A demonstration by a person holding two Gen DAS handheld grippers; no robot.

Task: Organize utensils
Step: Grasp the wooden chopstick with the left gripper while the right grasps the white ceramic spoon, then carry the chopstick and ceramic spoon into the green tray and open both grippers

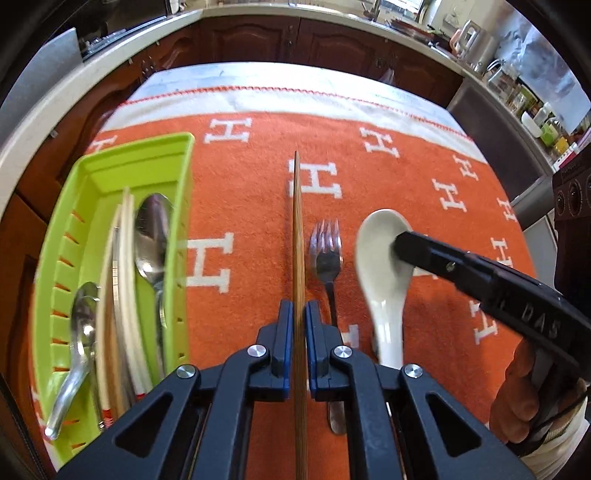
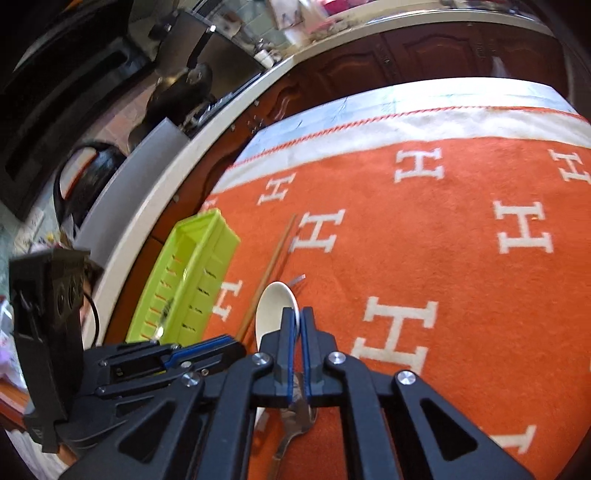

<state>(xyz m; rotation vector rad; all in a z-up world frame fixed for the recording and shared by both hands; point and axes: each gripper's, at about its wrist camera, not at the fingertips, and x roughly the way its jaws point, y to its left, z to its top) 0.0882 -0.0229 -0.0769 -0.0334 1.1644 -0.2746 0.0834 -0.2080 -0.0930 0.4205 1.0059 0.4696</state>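
Note:
My left gripper (image 1: 299, 314) is shut on a wooden chopstick (image 1: 297, 236) that points away over the orange cloth. The green utensil tray (image 1: 110, 166) lies to its left and holds metal spoons (image 1: 151, 229) and pale chopsticks (image 1: 127, 266). A metal fork (image 1: 325, 251) lies on the cloth just right of the chopstick. My right gripper (image 2: 298, 314) is shut on the rim of a white ceramic soup spoon (image 2: 271, 306), seen too in the left wrist view (image 1: 380, 266). The tray (image 2: 192, 280) and chopstick (image 2: 273, 258) also show in the right wrist view.
The orange cloth with white H letters (image 1: 406, 177) covers the table. A curved kitchen counter (image 1: 332, 14) and dark wooden cabinets (image 1: 258, 37) stand beyond the table's far edge. A stove with a pan (image 2: 192, 77) is at the far left.

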